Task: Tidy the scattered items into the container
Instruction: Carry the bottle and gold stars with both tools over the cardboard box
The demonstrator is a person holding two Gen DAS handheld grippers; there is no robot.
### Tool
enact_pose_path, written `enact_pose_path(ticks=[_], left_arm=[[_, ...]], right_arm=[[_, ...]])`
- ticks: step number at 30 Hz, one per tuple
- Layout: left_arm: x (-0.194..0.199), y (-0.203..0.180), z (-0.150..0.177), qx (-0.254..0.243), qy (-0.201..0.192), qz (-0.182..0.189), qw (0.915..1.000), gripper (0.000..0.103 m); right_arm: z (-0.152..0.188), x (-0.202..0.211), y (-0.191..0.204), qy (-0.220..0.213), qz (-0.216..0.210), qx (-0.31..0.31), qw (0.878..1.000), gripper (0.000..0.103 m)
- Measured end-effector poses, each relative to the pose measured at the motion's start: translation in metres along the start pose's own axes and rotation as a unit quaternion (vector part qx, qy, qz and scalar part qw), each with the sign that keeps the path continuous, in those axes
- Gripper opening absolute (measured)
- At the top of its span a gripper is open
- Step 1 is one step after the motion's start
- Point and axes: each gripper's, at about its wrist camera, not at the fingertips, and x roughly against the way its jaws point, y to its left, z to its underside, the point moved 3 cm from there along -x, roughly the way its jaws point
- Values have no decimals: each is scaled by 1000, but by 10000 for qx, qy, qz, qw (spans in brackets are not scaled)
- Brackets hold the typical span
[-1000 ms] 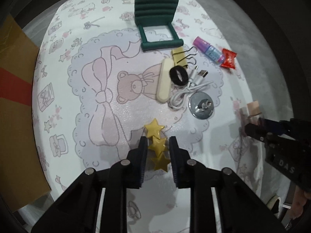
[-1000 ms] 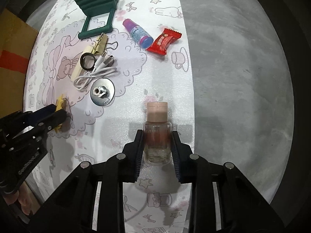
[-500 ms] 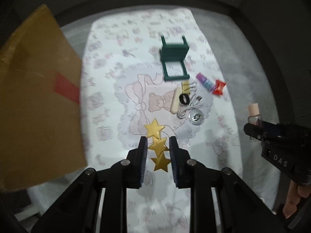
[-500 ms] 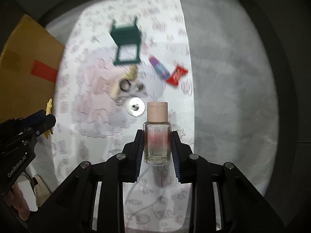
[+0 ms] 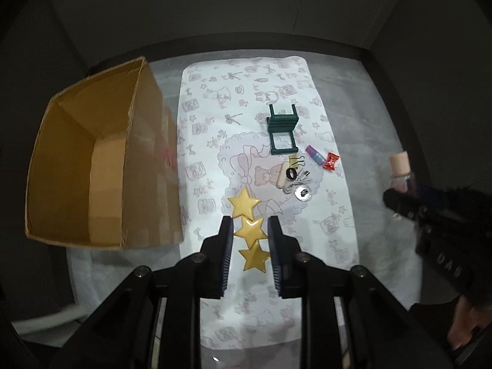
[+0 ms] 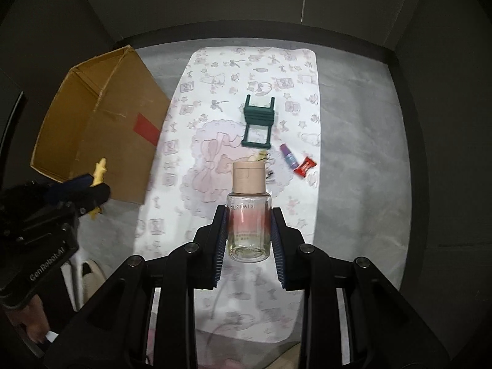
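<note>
The cardboard box (image 5: 92,166) stands open at the left edge of the patterned mat (image 5: 215,117), and from the left wrist view its inside looks bare. Both hands are up in the air with a catch each. The left gripper (image 5: 247,233) is clamped on a gold three-star hair clip (image 5: 249,230), and the right gripper (image 6: 249,227) is clamped on a clear bottle (image 6: 248,215) with a beige cap, pinkish liquid showing through the glass. Down on the mat the rest lies clustered: a green toy chair (image 5: 282,127) on its back, a binder clip (image 5: 296,160), a white cable (image 5: 295,184), a purple tube (image 5: 316,154) and a red candy (image 5: 331,161).

I'd say this is the carry. Next, each gripper needs to swing left over the box mouth, come down inside the walls and let go, the bottle low and gently.
</note>
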Motion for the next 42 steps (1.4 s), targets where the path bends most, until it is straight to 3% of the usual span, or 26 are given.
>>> enact_pose_path(ticks=[12, 25, 33, 42], left_arm=[[16, 22, -18, 273, -349, 12, 9990, 22], [27, 40, -31, 464, -598, 22, 9971, 22], [40, 81, -34, 975, -780, -54, 9922, 23], [46, 159, -35, 1927, -924, -306, 9764, 22]], right_arm=[[-29, -1, 35, -92, -327, -157, 9993, 28], [-44, -2, 63, -161, -306, 31, 9994, 28], [-62, -4, 98, -163, -398, 304, 9986, 28], [-95, -9, 163, -237, -551, 887, 9943, 28]])
